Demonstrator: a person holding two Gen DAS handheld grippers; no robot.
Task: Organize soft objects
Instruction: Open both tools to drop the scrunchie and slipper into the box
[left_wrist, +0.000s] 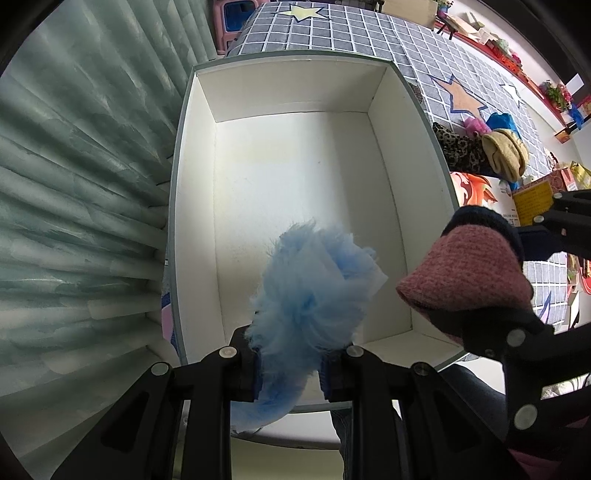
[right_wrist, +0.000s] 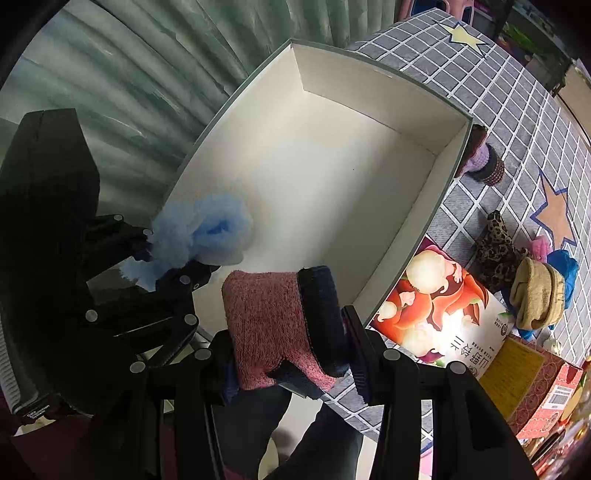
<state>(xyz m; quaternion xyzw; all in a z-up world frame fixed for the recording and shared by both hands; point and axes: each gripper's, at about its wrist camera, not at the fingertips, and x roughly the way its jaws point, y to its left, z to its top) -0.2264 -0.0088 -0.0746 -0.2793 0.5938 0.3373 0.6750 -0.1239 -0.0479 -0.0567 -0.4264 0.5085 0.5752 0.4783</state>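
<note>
Grey checked mat (left_wrist: 332, 40) bearing an empty white box (left_wrist: 295, 177). Left gripper (left_wrist: 291, 373), clamped on blue fluffy item (left_wrist: 310, 291), hangs over the box's 6 o'clock end; right gripper (right_wrist: 291, 354), at its 4 o'clock, grips pink knit sock (right_wrist: 266, 321). Depositing step; next, both must release inside.

White "山野" characters on illustrated package (right_wrist: 443, 314) (upside down), rest illegible

One white box (left_wrist: 391, 192), two held soft items, five loose ones on mat (right_wrist: 517, 122).
</note>
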